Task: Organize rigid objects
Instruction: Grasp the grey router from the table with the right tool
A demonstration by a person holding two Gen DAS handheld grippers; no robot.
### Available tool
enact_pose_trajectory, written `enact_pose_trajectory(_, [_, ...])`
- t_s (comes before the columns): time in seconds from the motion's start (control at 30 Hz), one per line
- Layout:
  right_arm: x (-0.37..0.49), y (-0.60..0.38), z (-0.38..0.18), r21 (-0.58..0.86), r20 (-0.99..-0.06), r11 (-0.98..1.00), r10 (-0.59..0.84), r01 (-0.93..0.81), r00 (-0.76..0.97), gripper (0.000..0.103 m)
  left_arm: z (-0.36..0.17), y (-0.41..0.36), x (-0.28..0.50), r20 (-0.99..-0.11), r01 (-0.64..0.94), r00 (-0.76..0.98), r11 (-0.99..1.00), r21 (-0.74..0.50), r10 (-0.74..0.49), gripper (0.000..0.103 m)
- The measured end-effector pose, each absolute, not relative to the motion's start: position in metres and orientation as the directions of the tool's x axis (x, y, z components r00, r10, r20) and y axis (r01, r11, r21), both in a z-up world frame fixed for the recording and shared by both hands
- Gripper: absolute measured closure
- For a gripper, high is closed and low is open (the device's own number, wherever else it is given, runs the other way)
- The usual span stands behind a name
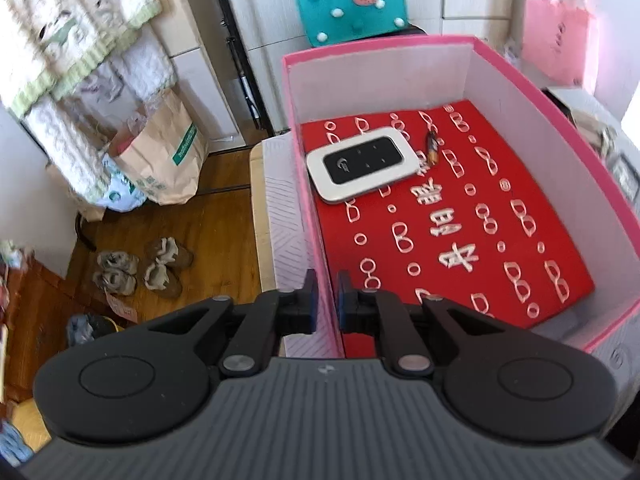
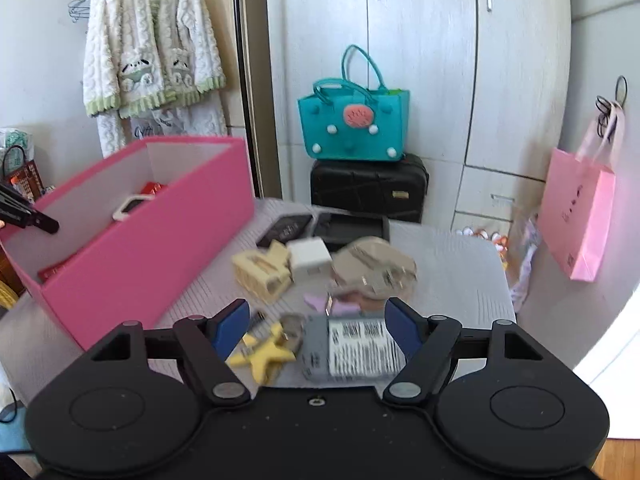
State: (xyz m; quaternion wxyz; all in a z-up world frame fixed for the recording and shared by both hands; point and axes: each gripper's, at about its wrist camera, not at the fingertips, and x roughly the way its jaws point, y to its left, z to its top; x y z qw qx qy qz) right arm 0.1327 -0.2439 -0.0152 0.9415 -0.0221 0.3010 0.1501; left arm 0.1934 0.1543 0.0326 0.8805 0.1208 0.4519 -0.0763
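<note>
Left gripper (image 1: 327, 296) clamped on pink box (image 1: 310, 216) wall, right gripper (image 2: 316, 320) spread wide above grey packet (image 2: 348, 350), gripping nothing.

Left wrist view looks steeply down into the pink box (image 1: 500, 46); right views it (image 2: 132, 264) from beside.

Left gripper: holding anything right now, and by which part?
Yes. The left gripper is shut on the pink box, pinching its near side wall at the top rim, one finger outside, the other inside.
</note>
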Motion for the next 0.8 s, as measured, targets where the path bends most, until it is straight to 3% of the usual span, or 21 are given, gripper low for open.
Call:
enact_pose_trajectory(0.3, [0.13,-0.252,-0.042,-0.05,-0.612,0.954,0.204,-0.295,0.764,0.021,0.033,0.153,0.195,-0.825,0.239,0.564,0.96,0.143,-0.017,0.097])
enact_pose_trajectory(0.8, [0.145,-0.267,-0.069,-0.033,-0.65,0.942,0.235,-0.335,0.723,0.019,0.036,0.16,0.202,-0.823,0.199,0.566,0.977,0.08,-0.048,0.097])
